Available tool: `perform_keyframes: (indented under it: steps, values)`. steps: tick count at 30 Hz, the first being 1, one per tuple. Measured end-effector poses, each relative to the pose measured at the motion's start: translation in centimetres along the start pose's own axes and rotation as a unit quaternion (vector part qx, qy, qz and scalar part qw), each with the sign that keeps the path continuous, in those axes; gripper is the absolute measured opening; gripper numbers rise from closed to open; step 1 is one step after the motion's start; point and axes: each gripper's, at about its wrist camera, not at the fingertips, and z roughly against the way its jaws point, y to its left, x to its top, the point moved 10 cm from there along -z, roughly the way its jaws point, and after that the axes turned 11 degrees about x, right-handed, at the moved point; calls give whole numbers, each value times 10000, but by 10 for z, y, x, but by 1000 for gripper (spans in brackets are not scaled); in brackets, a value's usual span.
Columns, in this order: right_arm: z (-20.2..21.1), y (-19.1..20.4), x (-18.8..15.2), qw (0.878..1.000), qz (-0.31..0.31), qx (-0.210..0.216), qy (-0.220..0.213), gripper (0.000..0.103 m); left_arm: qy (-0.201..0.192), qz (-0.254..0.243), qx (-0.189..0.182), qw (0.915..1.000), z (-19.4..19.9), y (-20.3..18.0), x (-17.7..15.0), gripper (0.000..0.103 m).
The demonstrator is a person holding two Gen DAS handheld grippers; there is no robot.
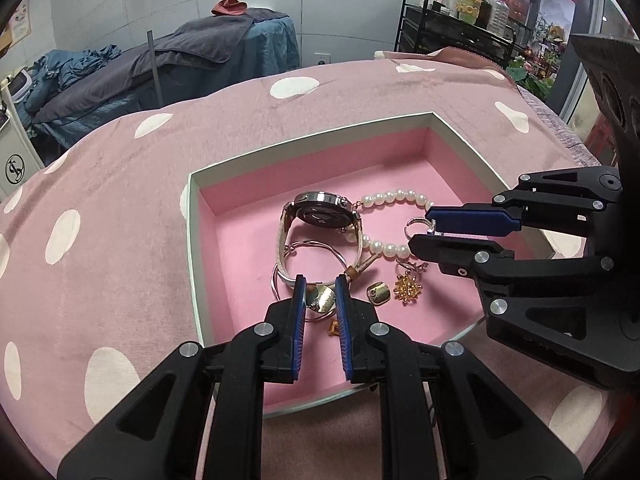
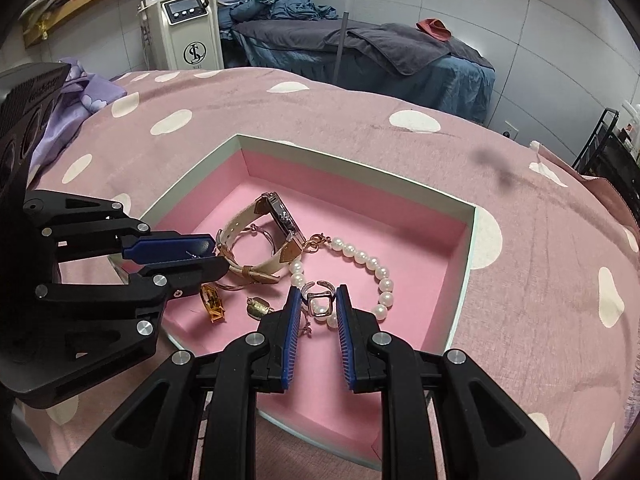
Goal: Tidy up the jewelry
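Observation:
A box with a pink lining [image 1: 432,122] [image 2: 472,216] sits on the spotted pink cloth. Inside lie a watch [image 1: 320,212] [image 2: 280,216], a pearl bracelet [image 1: 394,196] [image 2: 372,264], a thin bangle [image 1: 316,246], a square gold charm [image 1: 378,293] [image 2: 259,307], a gold flower piece [image 1: 407,288] and an amber clip [image 2: 212,304]. My left gripper [image 1: 320,292] [image 2: 208,254] is shut on a gold disc earring [image 1: 320,300]. My right gripper [image 2: 318,300] [image 1: 426,228] is shut on a silver ring with a square frame [image 2: 318,300] [image 1: 418,226], just above the box floor.
The pink cloth with white spots [image 1: 120,200] covers the surface around the box. A massage bed with blue and grey covers [image 2: 380,48] stands behind. A white machine [image 2: 188,20] and a black trolley with bottles [image 1: 460,12] stand at the room's edges.

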Motion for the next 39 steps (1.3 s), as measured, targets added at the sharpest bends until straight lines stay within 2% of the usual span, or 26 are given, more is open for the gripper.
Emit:
perform_keyframes:
  steps: [4,7,9,11,13,14,16,19,22,24,31,36,39]
  values:
    - [1,1,2,10000,38,14,-22,18,-58,-19,48,10000,3,0,1,15]
    - [9,0,4,9999,12,-38,-168,23,-161,20,111,9998,11,3,2,17]
    - [19,0,6,9994,-19,-47,-331,30,-318,33,203,9993,21,6,4,25]
    - [32,-1,7,9985,-59,-91,-536,42,-580,110,320,9977,38,10,5,67]
    - [48,-1,5,9970,-108,-135,-748,50,-915,205,452,9946,57,15,6,77]
    - [55,-1,4,9963,-148,-160,-835,57,-1009,227,513,9933,65,16,4,80]
    - [70,-1,-2,9942,-227,-223,-1029,65,-1143,271,640,9910,79,19,-3,87]
    - [91,1,-13,9908,-296,-331,-1279,81,-1415,403,722,9865,102,22,-15,90]
    - [112,6,-27,9865,-277,-482,-1539,89,-1709,616,766,9804,124,25,-29,97]
    - [126,11,-36,9826,-291,-584,-1742,96,-1916,708,811,9755,140,26,-39,97]
    - [165,35,-72,9713,-316,-628,-2271,96,-2444,1058,839,9602,186,12,-81,97]
    - [178,49,-102,9671,-346,-769,-2400,96,-2452,1357,929,9554,203,6,-113,97]
    - [186,56,-121,9640,-393,-881,-2479,96,-2486,1374,1145,9519,213,1,-134,97]
